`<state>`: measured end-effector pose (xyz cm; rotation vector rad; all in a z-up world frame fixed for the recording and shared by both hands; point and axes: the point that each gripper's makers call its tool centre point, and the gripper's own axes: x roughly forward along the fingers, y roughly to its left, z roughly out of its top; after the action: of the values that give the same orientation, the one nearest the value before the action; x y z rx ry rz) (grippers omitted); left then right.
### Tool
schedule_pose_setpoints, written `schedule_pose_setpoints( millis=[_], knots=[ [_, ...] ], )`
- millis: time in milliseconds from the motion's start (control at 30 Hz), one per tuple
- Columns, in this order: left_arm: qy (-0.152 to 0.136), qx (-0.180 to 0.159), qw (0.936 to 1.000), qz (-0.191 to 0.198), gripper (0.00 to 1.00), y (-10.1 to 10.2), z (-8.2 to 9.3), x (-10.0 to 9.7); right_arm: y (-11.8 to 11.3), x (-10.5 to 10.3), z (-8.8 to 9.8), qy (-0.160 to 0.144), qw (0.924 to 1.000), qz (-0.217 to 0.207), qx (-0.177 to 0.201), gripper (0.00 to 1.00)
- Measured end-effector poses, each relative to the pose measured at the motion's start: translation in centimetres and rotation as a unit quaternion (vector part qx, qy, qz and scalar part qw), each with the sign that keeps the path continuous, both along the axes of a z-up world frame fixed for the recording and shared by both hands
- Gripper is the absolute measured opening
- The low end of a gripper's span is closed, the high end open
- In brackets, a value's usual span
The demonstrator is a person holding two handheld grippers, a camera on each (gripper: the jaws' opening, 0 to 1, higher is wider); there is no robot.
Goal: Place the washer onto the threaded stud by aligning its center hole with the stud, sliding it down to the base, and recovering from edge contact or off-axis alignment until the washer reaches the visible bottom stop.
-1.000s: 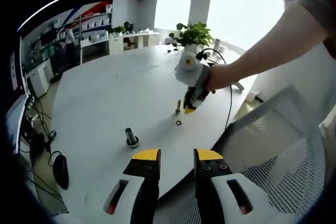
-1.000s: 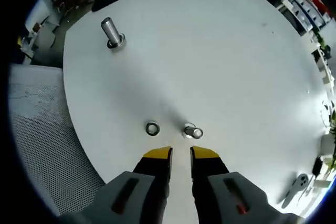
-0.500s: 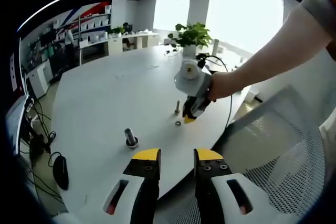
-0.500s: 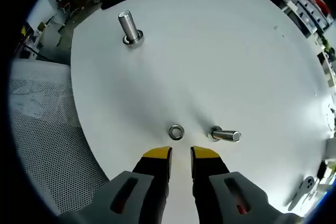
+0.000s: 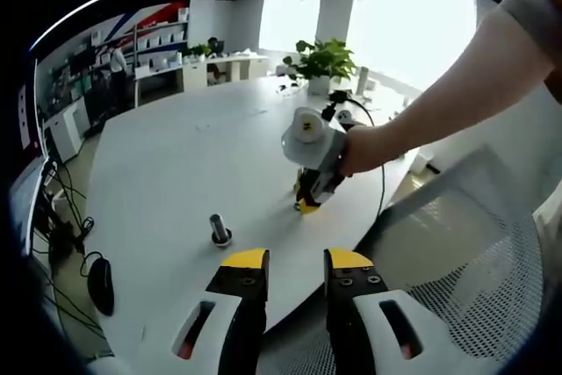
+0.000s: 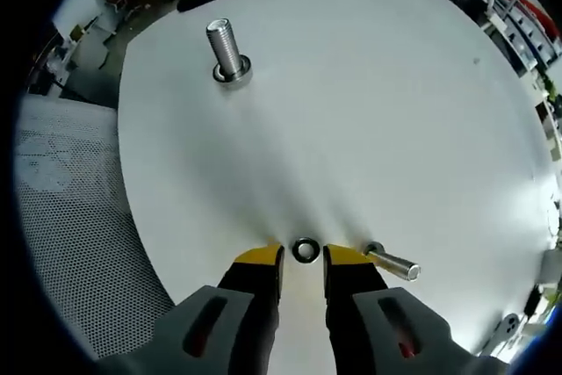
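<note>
In the right gripper view we see the right gripper [image 6: 303, 261] lowered to the white round table [image 6: 369, 85], its 2 yellow-tipped jaws spread with the washer [image 6: 305, 250] lying flat on the tabletop right between the tips; whether either tip touches the ring we cannot tell. Just beside the right-hand jaw stands a slim threaded stud [image 6: 391, 263], which leans across the view from its base near the jaw. Well apart, toward the far edge of the table, a thicker threaded stud [image 6: 227, 50] stands upright on its wide base. A grey mesh chair [image 6: 70, 217] sits past the table edge on the left of this view. In the left gripper view we see the left gripper [image 5: 295, 270] held off the table edge over the mesh chair [image 5: 457, 252], its 2 jaws parted with nothing between them. Ahead of it the thicker threaded stud [image 5: 218, 230] stands on the white round table [image 5: 176, 164], and further on a person's hand [image 5: 362, 148] holds the right gripper [image 5: 307, 204] with its tips down at the tabletop, hiding the washer from this side. A potted plant [image 5: 323, 61] stands at the far edge of the table, with shelving [image 5: 154, 41] along the wall behind.
</note>
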<state>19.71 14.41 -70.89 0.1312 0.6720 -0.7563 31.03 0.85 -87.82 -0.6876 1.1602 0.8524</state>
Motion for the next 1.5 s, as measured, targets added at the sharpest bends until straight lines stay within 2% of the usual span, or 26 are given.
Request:
schedule_pose_setpoints(
  millis=[367,467,600,933,1100,1200,1300,1467,1500],
  knots=[
    [0.002,-0.003,1.0,-0.002,0.23,-0.1,0.0,0.0,-0.5,-0.7,-0.1,0.002,0.9995,0.03,-0.011,0.15],
    [0.002,-0.003,1.0,-0.003,0.23,-0.1,0.0,0.0,-1.0,-0.8,-0.1,0.013,0.9997,0.02,-0.008,0.15],
    [0.002,-0.004,1.0,-0.003,0.23,-0.2,0.0,-0.1,-1.6,-1.1,-0.2,0.028,0.9989,0.03,-0.022,0.17],
    [0.0,-0.005,1.0,-0.002,0.23,-0.2,0.1,0.0,-1.4,-1.0,-0.3,0.037,0.9978,0.026,-0.049,0.18],
    [-0.001,-0.001,1.0,-0.003,0.23,-0.1,0.0,-0.1,-1.4,-1.1,-0.2,0.031,0.9961,0.056,-0.061,0.16],
    [-0.003,0.001,1.0,-0.004,0.23,-0.2,0.1,-0.1,-1.2,-1.2,-0.2,0.03,0.9925,0.083,-0.085,0.16],
    [-0.001,0.002,1.0,-0.005,0.23,-0.1,0.0,-0.2,-1.2,-1.1,-0.3,0.033,0.9931,0.07,-0.088,0.15],
    [-0.003,0.003,1.0,-0.006,0.23,-0.2,0.0,-0.1,-1.2,-1.1,-0.3,0.037,0.9915,0.074,-0.1,0.15],
    [-0.003,0.003,1.0,-0.007,0.23,-0.2,0.0,-0.2,-1.2,-1.1,-0.4,0.034,0.9918,0.062,-0.107,0.15]
  ],
)
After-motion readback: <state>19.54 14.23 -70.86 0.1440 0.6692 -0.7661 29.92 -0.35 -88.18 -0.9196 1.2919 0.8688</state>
